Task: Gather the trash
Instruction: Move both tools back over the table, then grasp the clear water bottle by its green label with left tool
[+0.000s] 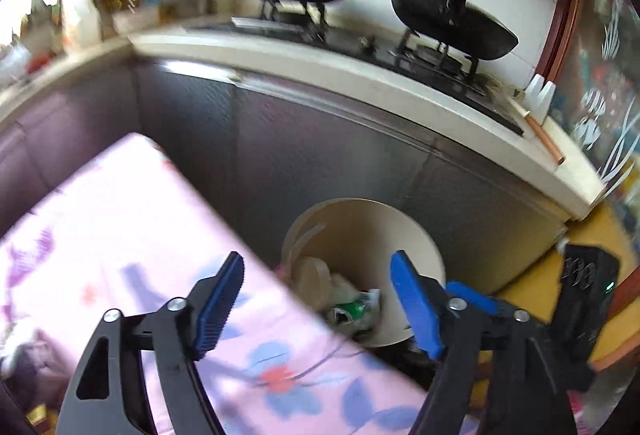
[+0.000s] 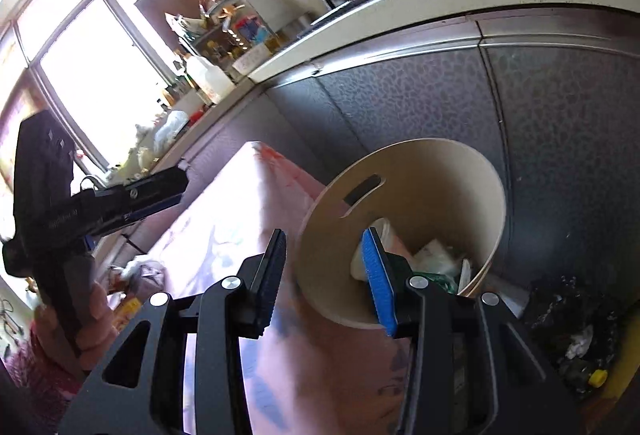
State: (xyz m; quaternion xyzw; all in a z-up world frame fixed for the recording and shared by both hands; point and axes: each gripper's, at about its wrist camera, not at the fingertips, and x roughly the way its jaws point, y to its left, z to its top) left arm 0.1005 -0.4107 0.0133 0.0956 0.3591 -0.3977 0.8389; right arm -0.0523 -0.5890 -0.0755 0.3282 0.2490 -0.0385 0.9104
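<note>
Trash (image 2: 436, 259) already lies in the bin (image 2: 472, 171); both left tongs (image 1: 316, 307) and right tongs (image 2: 326, 279) gape wide, empty. Floral-clothed surface (image 1: 120, 219) shows nothing obvious left; likely near done.

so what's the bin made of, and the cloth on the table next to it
The bin looks like thin bent wood or stiff board, matte beige: smooth curved wall with a cut-out handle slot. It could be plastic. The tablecloth looks like a soft woven fabric, pink with a printed blue and red flower pattern, matte, though glare washes it out.
</note>
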